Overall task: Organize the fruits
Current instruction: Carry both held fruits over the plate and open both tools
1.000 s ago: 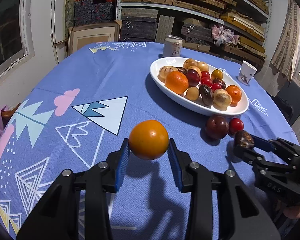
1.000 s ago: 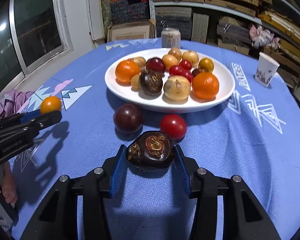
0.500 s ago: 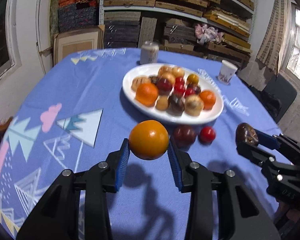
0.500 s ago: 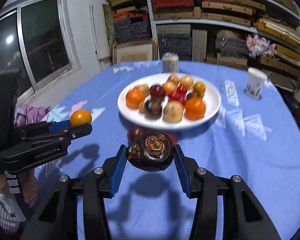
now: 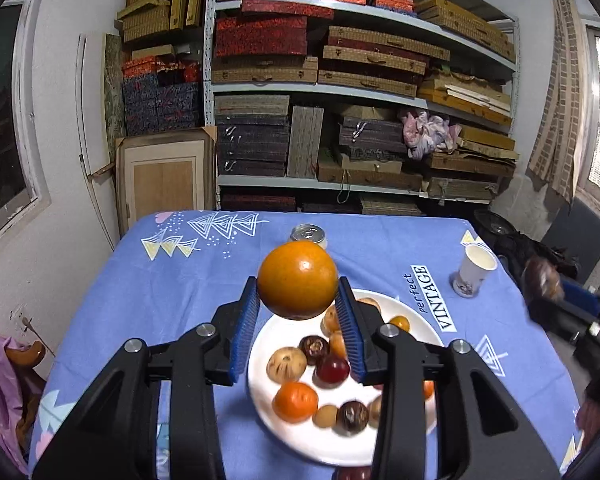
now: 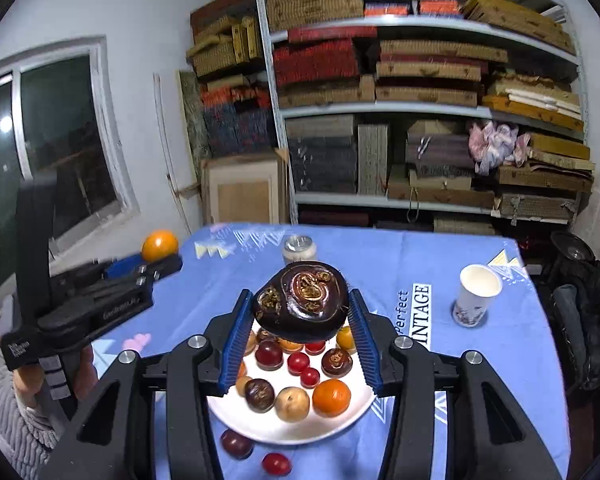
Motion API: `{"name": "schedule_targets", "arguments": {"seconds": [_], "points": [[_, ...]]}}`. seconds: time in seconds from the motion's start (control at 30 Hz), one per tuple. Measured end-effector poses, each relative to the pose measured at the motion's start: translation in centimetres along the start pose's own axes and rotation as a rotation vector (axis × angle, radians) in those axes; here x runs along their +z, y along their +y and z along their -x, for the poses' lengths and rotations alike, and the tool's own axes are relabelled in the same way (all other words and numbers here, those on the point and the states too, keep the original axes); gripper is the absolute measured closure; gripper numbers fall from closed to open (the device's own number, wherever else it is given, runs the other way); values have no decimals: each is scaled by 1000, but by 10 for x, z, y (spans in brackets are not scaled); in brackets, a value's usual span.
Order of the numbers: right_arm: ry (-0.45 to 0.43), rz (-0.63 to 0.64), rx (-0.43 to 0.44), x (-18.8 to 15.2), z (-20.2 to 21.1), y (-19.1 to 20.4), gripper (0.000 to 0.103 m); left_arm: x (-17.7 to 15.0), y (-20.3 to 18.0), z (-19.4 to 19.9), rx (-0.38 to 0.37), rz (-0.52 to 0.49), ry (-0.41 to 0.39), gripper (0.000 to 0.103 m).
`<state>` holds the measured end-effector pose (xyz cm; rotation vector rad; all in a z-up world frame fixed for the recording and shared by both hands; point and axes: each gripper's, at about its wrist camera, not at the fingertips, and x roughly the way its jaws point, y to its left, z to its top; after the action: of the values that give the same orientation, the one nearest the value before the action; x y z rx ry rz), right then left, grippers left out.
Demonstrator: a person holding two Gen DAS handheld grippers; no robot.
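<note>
My left gripper (image 5: 298,322) is shut on an orange (image 5: 297,280) and holds it high above the white plate (image 5: 260,384), which carries several fruits. My right gripper (image 6: 300,328) is shut on a dark brown fruit (image 6: 302,306), also held above the plate (image 6: 276,428). The left gripper (image 6: 156,266) with the orange (image 6: 160,245) shows at the left of the right wrist view. The right gripper with its fruit (image 5: 542,280) shows blurred at the right of the left wrist view. A dark plum (image 6: 236,443) and a small red fruit (image 6: 276,464) lie on the cloth in front of the plate.
A blue patterned cloth (image 5: 160,288) covers the table. A drink can (image 5: 308,235) stands behind the plate and a paper cup (image 5: 472,270) at the far right. Shelves of boxes (image 5: 340,80) fill the back wall. A black bag (image 6: 580,312) sits off the table's right side.
Both grippers have risen well above the table and moved over the plate, each still holding its fruit. The plate now lies below the fingers.
</note>
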<state>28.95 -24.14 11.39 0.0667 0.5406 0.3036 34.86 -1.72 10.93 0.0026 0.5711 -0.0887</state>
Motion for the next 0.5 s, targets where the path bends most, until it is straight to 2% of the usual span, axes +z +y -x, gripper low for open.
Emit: {"name": "schedule_targets", "arguments": {"seconds": [0.13,0.27,0.37,0.5], "points": [[107,0,6,-20,-67,-1,54,-4,-5,-62,-5,4,86,64],[202,-20,19,-44,-121,-2,54,-34,0,-135,-23,40,222,65],[249,-37,17,-57,-145,-4,54,-53,6,-165,-26,71,298,65],[275,-36,2,-63,-160,-8,54,-57,14,-172,-19,74,303,65]]}}
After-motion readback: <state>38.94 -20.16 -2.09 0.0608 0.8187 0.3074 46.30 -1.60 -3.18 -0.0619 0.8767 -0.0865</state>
